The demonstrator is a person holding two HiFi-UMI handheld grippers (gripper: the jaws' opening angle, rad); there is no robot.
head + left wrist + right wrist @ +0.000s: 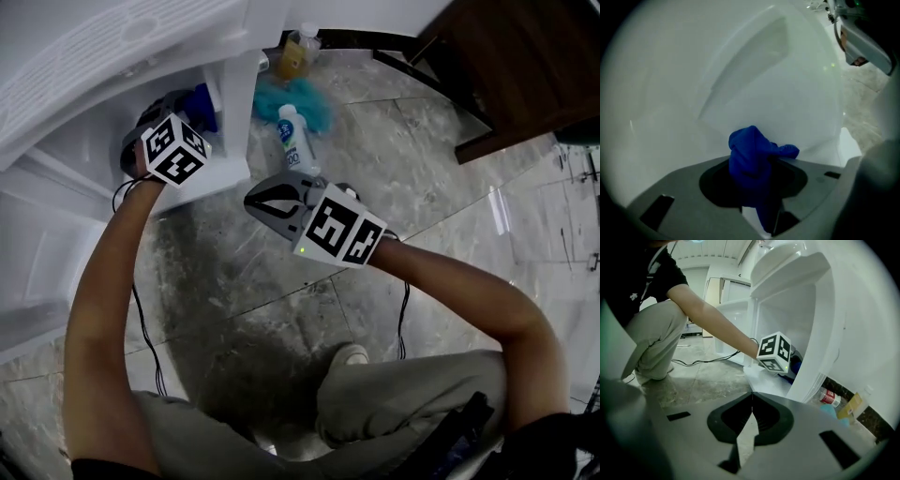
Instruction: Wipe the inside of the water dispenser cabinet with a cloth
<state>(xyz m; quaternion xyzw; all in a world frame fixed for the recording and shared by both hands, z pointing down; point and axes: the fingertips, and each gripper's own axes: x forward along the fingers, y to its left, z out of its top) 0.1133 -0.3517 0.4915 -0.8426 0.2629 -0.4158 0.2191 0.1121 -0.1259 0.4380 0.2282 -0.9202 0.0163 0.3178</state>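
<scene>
We grip the blue cloth [750, 150] in the left tongs [754, 165], inside the white cabinet [740, 70]; the right tongs [751, 399] are clenched on nothing, outside the cabinet, above the floor [703, 380].

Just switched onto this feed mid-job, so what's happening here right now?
A crouching person holds a gripper in each hand. The left gripper is inside the open white cabinet, jaws clamped on a bunched blue cloth held near the inner wall; contact can't be confirmed. The right gripper is shut and empty, held outside over the floor. A white bottle lies beside the cabinet.
</scene>
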